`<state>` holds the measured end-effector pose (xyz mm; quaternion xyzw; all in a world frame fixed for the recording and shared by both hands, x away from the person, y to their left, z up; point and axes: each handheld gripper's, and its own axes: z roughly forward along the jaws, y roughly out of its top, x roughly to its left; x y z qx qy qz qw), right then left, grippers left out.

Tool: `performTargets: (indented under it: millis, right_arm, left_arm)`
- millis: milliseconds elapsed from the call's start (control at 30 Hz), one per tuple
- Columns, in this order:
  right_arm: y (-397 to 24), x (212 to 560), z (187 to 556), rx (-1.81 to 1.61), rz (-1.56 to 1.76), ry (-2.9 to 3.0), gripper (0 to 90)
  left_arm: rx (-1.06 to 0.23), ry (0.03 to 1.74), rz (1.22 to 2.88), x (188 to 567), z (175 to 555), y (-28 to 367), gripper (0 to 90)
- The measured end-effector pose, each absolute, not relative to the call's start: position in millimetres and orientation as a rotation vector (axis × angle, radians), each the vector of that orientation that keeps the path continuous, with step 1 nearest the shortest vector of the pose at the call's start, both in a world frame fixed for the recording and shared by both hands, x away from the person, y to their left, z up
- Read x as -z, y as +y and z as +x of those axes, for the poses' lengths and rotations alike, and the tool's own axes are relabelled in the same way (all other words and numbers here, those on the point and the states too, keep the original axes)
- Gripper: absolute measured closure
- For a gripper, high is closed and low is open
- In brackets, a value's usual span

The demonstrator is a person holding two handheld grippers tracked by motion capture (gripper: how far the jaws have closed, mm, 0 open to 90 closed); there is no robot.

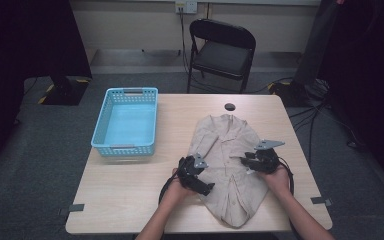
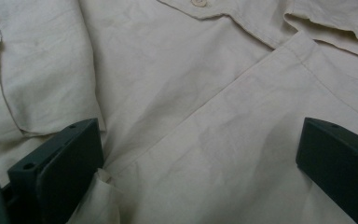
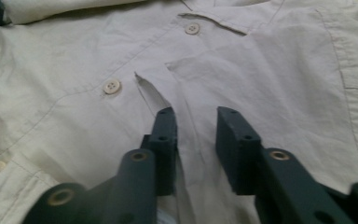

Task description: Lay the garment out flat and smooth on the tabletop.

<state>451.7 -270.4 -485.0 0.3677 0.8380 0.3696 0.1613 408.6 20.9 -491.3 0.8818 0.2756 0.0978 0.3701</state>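
On the surface [image 1: 130, 200], toward four o'clock of its middle, the shirt [image 1: 227, 150] lay flat, a basket [image 1: 127, 122] at ten o'clock. Left tongs [image 2: 196, 158] stood released; right tongs [image 3: 196, 140] had narrowed around a fabric ridge, possibly snagging two layers. I could not tell whether the pads gripped; the sleeves were tucked out of sight.
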Motion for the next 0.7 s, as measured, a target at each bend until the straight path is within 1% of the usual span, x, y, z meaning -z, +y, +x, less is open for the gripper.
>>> performTargets:
  millis: [133, 233, 400, 700]
  right_arm:
    - [-267, 485, 450, -1.051, 1.028, 2.395, 82.1]
    - [-268, 485, 451, -1.057, 1.043, 2.389, 86.4]
    - [-273, 480, 452, -1.121, 1.073, 2.368, 87.4]
    - [-292, 460, 453, -1.184, 1.114, 2.280, 87.7]
  left_arm:
    - [-0.251, 0.707, 2.262, 491, 409, 21, 0.0]
    - [-0.251, 0.707, 2.262, 491, 409, 21, 0.0]
    - [-0.251, 0.707, 2.262, 491, 409, 21, 0.0]
    - [-0.251, 0.707, 2.262, 491, 409, 21, 0.0]
